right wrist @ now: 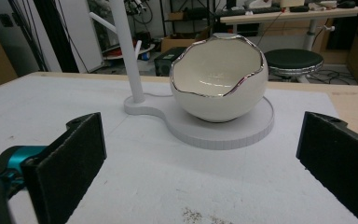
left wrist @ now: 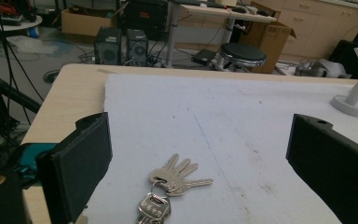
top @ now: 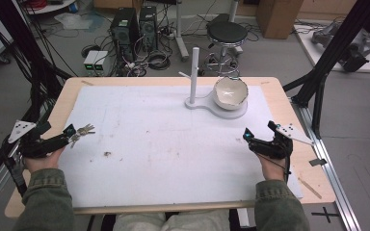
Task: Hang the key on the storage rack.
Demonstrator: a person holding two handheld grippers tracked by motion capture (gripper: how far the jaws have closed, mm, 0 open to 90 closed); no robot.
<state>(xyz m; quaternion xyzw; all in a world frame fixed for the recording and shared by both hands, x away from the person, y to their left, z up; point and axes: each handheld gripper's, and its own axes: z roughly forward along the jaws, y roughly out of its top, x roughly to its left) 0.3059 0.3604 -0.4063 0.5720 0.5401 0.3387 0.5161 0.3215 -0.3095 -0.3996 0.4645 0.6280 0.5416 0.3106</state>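
Keys (left wrist: pixel 170 186) lie untouched between the left tongs (left wrist: pixel 196 163); both tongs gape apart.

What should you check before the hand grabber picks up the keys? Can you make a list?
1. Left gripper jaws wide open: ok.
2. Bunch of keys lying between the jaws, not yet squeezed: ok.
3. Keys lying flat on the white mat, nothing on top of them: ok.
4. Right gripper open and holding nothing: ok.
5. Eggshell-shaped bowl upright on its white stand: ok.
6. Whether the bowl is empty: cannot tell.
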